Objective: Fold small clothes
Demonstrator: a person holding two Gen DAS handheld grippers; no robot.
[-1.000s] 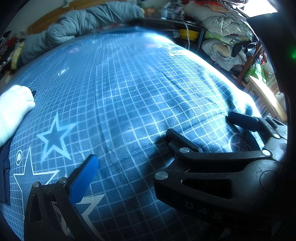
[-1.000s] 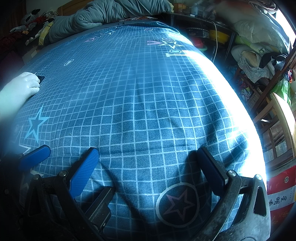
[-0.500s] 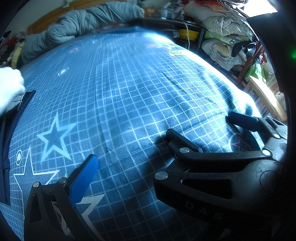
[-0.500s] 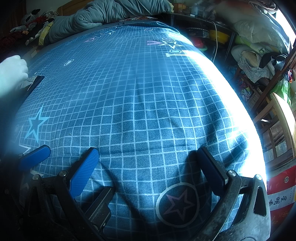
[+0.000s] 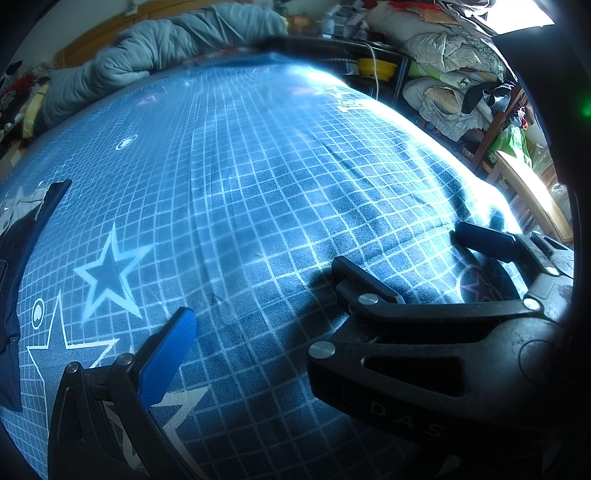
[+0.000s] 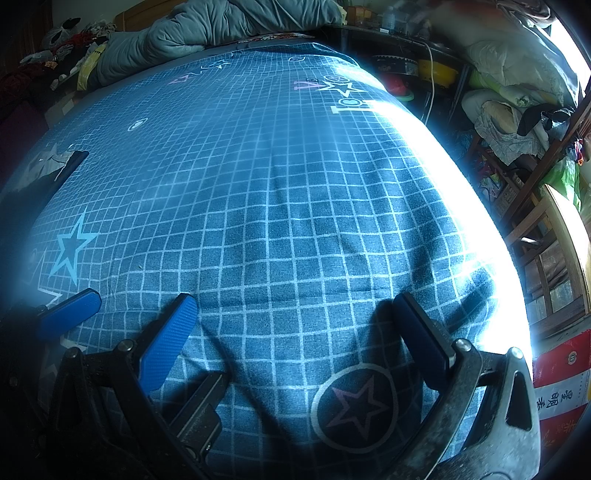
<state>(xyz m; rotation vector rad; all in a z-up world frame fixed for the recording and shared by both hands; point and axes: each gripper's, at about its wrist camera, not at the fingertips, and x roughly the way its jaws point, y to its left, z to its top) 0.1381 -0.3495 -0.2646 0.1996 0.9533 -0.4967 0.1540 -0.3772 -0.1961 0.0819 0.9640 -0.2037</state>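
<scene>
Both grippers, left (image 5: pixel 258 291) and right (image 6: pixel 291 325), are held low over the bedsheet's (image 6: pixel 280 177) near edge, jaws spread and empty, while a dark garment (image 5: pixel 14 258) is seen at its left edge.

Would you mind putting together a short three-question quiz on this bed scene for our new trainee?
1. True or false: the left gripper and the right gripper are both open and hold nothing.
2. Multiple choice: where does the dark garment lie on the bedsheet? A) at its left edge B) in the middle between the grippers C) on the grey quilt
3. Fill in: the print between the right gripper's fingers is a circle with a ____ inside.

Key: 1 true; 2 A; 3 star.
</scene>
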